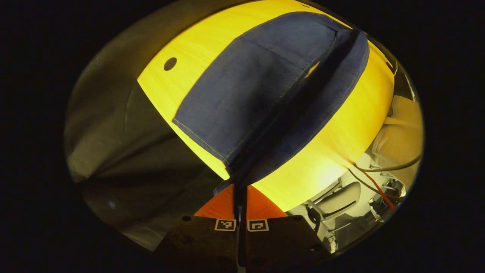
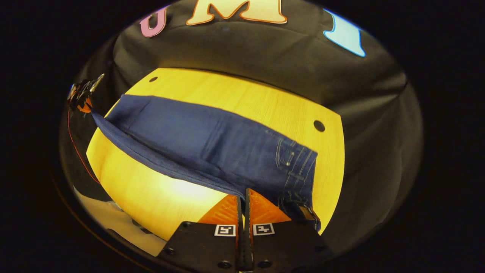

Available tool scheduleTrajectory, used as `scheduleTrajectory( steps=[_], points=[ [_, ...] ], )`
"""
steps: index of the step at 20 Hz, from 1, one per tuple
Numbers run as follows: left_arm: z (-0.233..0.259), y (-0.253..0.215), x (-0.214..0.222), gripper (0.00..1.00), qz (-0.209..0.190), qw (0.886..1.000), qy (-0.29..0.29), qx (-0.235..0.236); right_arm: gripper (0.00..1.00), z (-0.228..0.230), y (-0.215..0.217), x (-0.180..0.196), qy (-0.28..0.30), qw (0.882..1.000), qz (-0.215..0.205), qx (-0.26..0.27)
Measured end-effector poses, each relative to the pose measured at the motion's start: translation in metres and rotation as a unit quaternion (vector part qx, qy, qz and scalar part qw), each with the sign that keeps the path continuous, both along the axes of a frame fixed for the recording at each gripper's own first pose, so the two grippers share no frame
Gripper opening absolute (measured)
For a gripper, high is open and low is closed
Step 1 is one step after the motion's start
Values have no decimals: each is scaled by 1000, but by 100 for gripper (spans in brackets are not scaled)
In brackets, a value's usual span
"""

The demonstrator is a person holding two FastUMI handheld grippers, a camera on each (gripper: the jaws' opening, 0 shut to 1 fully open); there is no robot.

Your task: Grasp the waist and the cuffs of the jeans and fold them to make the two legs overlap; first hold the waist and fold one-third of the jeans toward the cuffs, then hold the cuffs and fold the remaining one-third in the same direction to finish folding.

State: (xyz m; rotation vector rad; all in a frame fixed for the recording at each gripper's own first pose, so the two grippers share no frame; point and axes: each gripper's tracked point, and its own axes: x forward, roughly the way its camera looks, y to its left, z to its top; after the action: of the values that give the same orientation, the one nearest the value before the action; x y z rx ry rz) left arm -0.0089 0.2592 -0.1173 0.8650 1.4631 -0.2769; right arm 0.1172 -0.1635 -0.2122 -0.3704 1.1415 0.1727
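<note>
On the yellow wooden table [image 2: 242,102] we see the jeans [image 2: 212,148] spread lengthwise. Both tongs are closed on denim: the left gripper [image 1: 240,197] pinches the cuff end, the right gripper [image 2: 244,201] the waist edge.

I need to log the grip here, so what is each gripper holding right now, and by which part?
Both hold the jeans. The left gripper pinches the cuff end, the right gripper the edge at the waist end, jaws closed on the denim.

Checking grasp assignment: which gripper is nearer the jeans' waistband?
Right. The right gripper grips the jeans beside the waistband; the left gripper holds the far cuff end.
</note>
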Motion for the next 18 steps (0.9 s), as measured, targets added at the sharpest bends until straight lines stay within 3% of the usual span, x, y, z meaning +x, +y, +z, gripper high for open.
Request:
scheduleTrajectory(
  steps=[4,9,13,18],
  points=[
    [-3,6,56,0,-3,999,-26,22,3,-14,2,61,3,1000,4,2],
    [-38,20,148,0,58,991,-119,18,3,-86,-2,139,-6,997,-53,54],
    [-77,20,203,0,118,974,-193,20,3,-143,-8,164,-9,996,-57,61],
    [-105,33,212,1,155,960,-231,29,5,-157,-12,168,-9,996,-53,66]
  ],
)
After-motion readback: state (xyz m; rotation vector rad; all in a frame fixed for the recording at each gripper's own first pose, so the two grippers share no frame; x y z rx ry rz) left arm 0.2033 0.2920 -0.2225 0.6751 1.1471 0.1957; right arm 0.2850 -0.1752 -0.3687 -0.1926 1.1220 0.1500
